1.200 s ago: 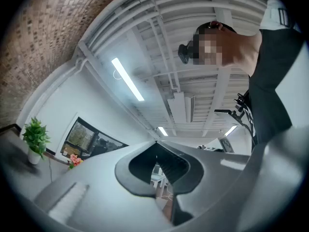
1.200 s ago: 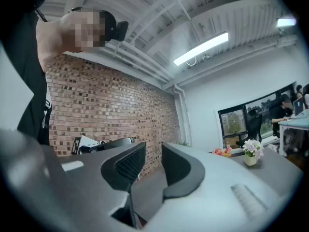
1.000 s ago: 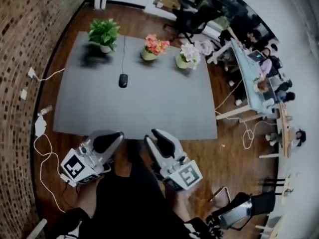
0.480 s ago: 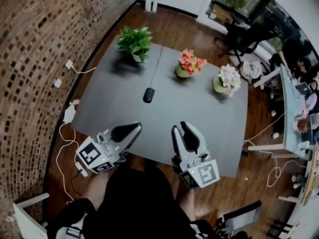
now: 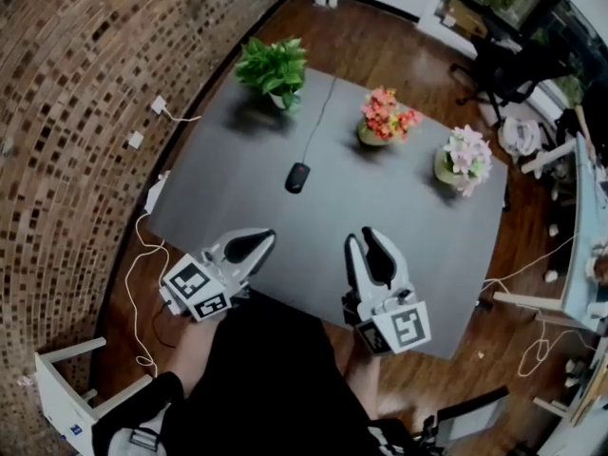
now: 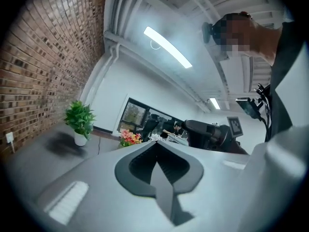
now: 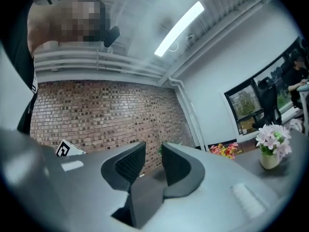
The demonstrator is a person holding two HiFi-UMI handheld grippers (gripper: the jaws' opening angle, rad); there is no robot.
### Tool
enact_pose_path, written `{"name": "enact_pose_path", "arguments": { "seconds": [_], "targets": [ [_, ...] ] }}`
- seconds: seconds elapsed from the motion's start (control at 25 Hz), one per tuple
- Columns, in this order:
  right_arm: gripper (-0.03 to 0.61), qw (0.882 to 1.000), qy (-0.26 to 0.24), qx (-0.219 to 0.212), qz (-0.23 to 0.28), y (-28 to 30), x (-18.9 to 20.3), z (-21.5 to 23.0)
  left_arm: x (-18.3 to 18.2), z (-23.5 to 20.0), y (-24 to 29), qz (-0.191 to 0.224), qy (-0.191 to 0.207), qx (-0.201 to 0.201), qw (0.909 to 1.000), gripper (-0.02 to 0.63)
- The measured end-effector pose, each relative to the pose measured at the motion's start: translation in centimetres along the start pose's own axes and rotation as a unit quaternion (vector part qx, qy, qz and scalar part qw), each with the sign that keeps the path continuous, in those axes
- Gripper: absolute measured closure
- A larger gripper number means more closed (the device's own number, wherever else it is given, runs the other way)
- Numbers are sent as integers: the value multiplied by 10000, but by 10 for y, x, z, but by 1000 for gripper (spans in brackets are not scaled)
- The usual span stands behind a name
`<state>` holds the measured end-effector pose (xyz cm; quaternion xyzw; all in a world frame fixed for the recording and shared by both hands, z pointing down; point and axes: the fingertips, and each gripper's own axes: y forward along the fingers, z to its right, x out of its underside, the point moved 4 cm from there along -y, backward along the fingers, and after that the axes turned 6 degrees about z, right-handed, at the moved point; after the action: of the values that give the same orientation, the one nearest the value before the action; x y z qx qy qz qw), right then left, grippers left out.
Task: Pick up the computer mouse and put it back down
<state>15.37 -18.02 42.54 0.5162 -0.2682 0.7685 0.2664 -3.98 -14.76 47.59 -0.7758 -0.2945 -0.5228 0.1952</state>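
- Computer mouse (image 5: 297, 177): black, wired, lying flat on the grey table (image 5: 399, 217), left of centre. It sits nearer the far side, well apart from both tools.
- Its cord (image 5: 319, 122) runs to the far edge, btwn the green potted plant (image 5: 275, 65) and the orange flower pot (image 5: 385, 120).
- Left gripper (image 5: 253, 243): jaws pressed together, nothing in them, over the near table edge.
- Right gripper (image 5: 365, 239): jaws spread w/ an empty gap, also at the near edge.
- Handling, prob.: light, stiff plastic shell. The domed top looks smooth, so likely slippery.
- Best hold, imo: pinch across the two long sides at mid-body, not top-to-bottom, which would press the buttons.
- The cord may tug on lift, so keep the lift low. The left needs to open first if used.
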Motion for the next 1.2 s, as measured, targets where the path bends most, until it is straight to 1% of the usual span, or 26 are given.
{"name": "enact_pose_path", "arguments": {
  "seconds": [0.12, 0.24, 0.36, 0.44, 0.48, 0.52, 0.56, 0.6, 0.68, 0.8, 0.96, 1.08, 1.12, 1.2],
  "targets": [
    [500, 9999, -80, 125, -72, 9, 1, 6, 9, -29, 10, -72, -110, -139, 9998, 609],
    [500, 9990, -243, 304, -227, 17, 3, 15, 30, -66, 26, -271, -350, -276, 9986, 609],
    [500, 9966, -392, 444, -579, 35, 25, 30, 44, -107, 43, -478, -551, -522, 9960, 609],
    [499, 9937, -480, 463, -906, 50, 44, 40, 60, -134, 57, -669, -449, -798, 9935, 607],
    [486, 9923, -480, 455, -1047, 59, 51, 43, 72, -150, 64, -829, -266, -1002, 9911, 575],
    [463, 9913, -460, 452, -1151, 66, 56, 44, 86, -167, 70, -1038, -29, -1238, 9869, 413],
    [463, 9905, -435, 458, -1220, 72, 59, 43, 102, -184, 77, -1260, 195, -1455, 9811, 276],
    [463, 9899, -411, 475, -1270, 75, 61, 42, 117, -199, 85, -1450, 359, -1623, 9754, 208],
    [463, 9888, -375, 519, -1349, 78, 65, 39, 146, -222, 105, -1710, 495, -1813, 9672, 196],
    [463, 9872, -359, 593, -1439, 74, 70, 35, 186, -244, 135, -2063, 548, -1946, 9574, 196],
    [463, 9854, -388, 691, -1508, 65, 69, 29, 232, -264, 157, -2646, 663, -2187, 9369, 196],
    [463, 9855, -401, 747, -1471, 60, 64, 28, 246, -276, 160, -2929, 768, -2426, 9217, 201],
    [463, 9856, -413, 759, -1452, 58, 63, 28, 247, -277, 161, -2973, 834, -2469, 9185, 209],
    [463, 9857, -417, 783, -1433, 55, 61, 28, 249, -277, 161, -3003, 914, -2469, 9168, 209]
  ]
}}
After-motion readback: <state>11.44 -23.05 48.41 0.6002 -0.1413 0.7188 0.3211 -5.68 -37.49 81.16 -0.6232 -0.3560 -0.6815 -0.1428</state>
